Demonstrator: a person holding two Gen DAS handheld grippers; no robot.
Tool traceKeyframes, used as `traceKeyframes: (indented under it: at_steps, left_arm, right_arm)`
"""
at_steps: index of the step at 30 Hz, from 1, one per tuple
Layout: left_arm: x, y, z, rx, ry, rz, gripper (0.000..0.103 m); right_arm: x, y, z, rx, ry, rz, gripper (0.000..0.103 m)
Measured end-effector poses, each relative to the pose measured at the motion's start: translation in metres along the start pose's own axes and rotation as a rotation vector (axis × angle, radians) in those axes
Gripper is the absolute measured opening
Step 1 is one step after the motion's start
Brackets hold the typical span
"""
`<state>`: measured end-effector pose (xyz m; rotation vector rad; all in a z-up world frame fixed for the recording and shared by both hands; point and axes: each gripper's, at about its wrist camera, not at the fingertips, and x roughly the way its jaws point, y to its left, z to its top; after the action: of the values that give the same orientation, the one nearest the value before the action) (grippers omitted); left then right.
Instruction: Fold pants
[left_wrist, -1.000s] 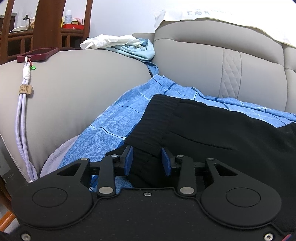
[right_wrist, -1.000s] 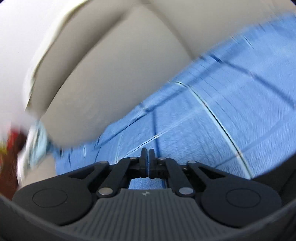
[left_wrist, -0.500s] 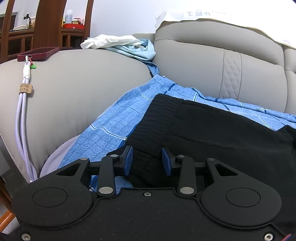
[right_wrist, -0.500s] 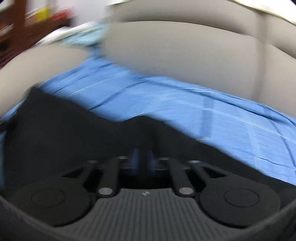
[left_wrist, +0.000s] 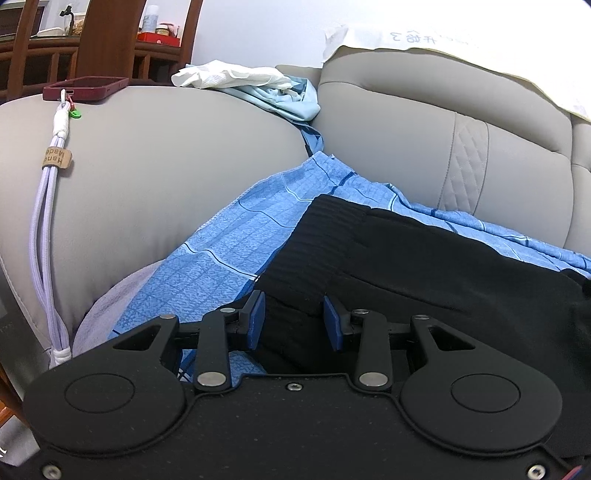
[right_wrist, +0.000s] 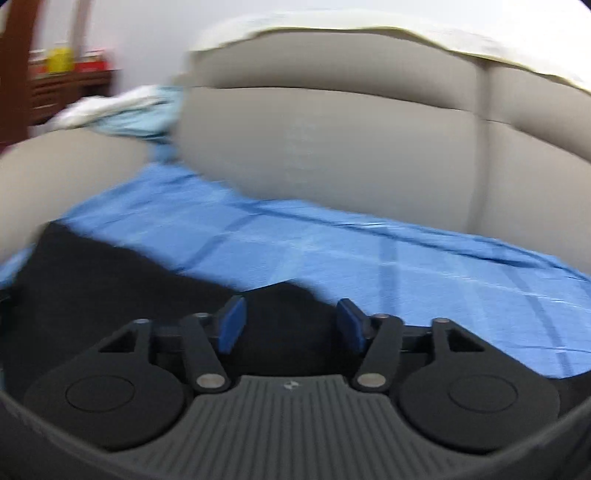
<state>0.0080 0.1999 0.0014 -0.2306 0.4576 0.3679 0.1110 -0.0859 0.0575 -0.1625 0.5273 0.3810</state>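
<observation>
Black pants (left_wrist: 424, 266) on a blue sheet (left_wrist: 221, 258) – left gripper (left_wrist: 291, 319) clamped on their waistband, right gripper (right_wrist: 291, 325) just opening, pads clear of the cloth; phone (left_wrist: 85, 88) upper left.

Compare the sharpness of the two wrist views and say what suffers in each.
Left wrist view: sharp; ribbing on the black pants, the grid of the blue sheet and the cord's tag are all legible, though fisheye bends the sofa. Right wrist view: motion blur smears the sheet's lines and the pants' edge; only the right gripper stays fairly crisp.
</observation>
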Motion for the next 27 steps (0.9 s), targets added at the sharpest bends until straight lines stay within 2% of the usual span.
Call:
traceKeyframes:
  at_steps: [4, 8, 10, 12, 15, 18, 21, 22, 24, 25, 26, 27]
  left_arm:
    - [0.002, 0.005, 0.002, -0.031, 0.006, -0.019, 0.035]
    - [-0.003, 0.018, 0.009, -0.124, 0.004, -0.072, 0.034]
    - [-0.016, 0.021, 0.012, -0.143, -0.024, -0.112, 0.032]
    - [-0.030, 0.018, 0.014, -0.110, -0.021, -0.160, 0.035]
    - [-0.044, 0.013, 0.014, -0.119, 0.074, -0.268, 0.038]
    - [-0.050, 0.008, 0.007, -0.164, 0.176, -0.385, 0.039]
    - [-0.049, 0.001, -0.001, -0.197, 0.229, -0.414, 0.039]
    - [-0.047, -0.001, -0.003, -0.205, 0.241, -0.396, 0.039]
    - [-0.041, -0.002, -0.005, -0.232, 0.248, -0.339, 0.041]
    - [-0.039, -0.002, -0.006, -0.246, 0.238, -0.305, 0.046]
    - [-0.038, -0.001, -0.006, -0.259, 0.218, -0.268, 0.049]
    - [-0.038, 0.001, -0.007, -0.273, 0.196, -0.239, 0.055]
  right_arm:
    - [-0.030, 0.039, -0.024, -0.111, 0.005, 0.084, 0.078]
    - [-0.063, 0.070, -0.056, -0.248, 0.016, 0.131, 0.086]
    - [-0.076, 0.084, -0.071, -0.328, 0.028, 0.114, 0.086]
    - [-0.083, 0.091, -0.085, -0.377, 0.027, 0.057, 0.086]
    - [-0.085, 0.093, -0.098, -0.411, 0.041, 0.000, 0.086]
    - [-0.089, 0.095, -0.102, -0.428, 0.030, -0.006, 0.086]
    - [-0.082, 0.093, -0.101, -0.415, 0.001, -0.052, 0.086]
    - [-0.077, 0.091, -0.096, -0.394, -0.005, -0.063, 0.084]
    - [-0.072, 0.086, -0.092, -0.336, -0.010, -0.064, 0.065]
    - [-0.069, 0.085, -0.090, -0.311, -0.005, -0.054, 0.057]
    - [-0.068, 0.085, -0.090, -0.299, -0.005, -0.047, 0.044]
    - [-0.068, 0.087, -0.090, -0.298, -0.009, -0.043, 0.024]
